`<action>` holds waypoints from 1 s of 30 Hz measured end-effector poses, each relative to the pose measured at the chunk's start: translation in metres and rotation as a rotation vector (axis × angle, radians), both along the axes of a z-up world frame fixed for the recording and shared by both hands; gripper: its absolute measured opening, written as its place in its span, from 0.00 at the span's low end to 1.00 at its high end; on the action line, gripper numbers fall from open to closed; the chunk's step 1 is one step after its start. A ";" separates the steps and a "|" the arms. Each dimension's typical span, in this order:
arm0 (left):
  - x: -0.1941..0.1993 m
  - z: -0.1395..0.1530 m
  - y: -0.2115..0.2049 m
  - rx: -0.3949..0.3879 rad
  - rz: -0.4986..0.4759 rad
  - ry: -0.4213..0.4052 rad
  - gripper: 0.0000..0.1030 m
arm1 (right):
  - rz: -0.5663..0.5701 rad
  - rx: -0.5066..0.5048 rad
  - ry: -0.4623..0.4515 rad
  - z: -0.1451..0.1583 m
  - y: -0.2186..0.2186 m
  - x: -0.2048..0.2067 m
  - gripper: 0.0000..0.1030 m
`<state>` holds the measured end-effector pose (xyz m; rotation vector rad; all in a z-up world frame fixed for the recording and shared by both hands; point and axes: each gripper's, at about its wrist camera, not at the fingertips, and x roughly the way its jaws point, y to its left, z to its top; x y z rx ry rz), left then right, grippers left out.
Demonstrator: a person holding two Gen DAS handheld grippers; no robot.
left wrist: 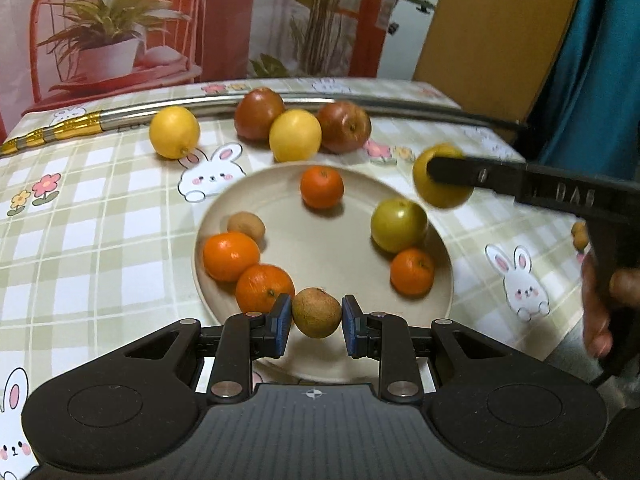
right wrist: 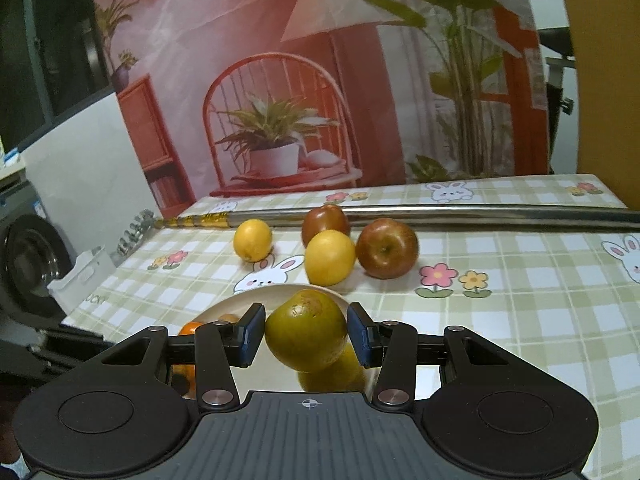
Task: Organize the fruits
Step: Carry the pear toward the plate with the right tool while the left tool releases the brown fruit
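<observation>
My left gripper (left wrist: 316, 318) is shut on a small brown fruit (left wrist: 316, 312), held just above the near rim of a beige plate (left wrist: 288, 196). On the plate lie several oranges (left wrist: 322, 187), another small brown fruit (left wrist: 246, 225) and a green fruit (left wrist: 399, 225). My right gripper (right wrist: 306, 334) is shut on a second green fruit (right wrist: 306, 330) over the plate's right edge; the left wrist view shows that fruit (left wrist: 440, 190) in the black fingers (left wrist: 460, 168). Beyond the plate sit two lemons (left wrist: 174, 132) (right wrist: 329, 257) and two red apples (left wrist: 344, 127) (right wrist: 386, 248).
A long metal rod with a gold end (left wrist: 224, 104) lies across the far side of the checked tablecloth (left wrist: 100, 216). A printed backdrop rises behind the table. A person's hand (left wrist: 598, 300) and blue sleeve are at the right. Another small brown fruit (left wrist: 579, 235) lies on the cloth there.
</observation>
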<state>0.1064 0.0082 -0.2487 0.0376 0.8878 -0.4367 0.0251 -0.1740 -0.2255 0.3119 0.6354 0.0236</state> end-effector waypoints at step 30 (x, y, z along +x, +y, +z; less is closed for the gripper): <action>0.017 -0.014 0.002 0.147 0.060 -0.032 0.28 | -0.042 0.011 0.006 -0.008 -0.012 0.002 0.40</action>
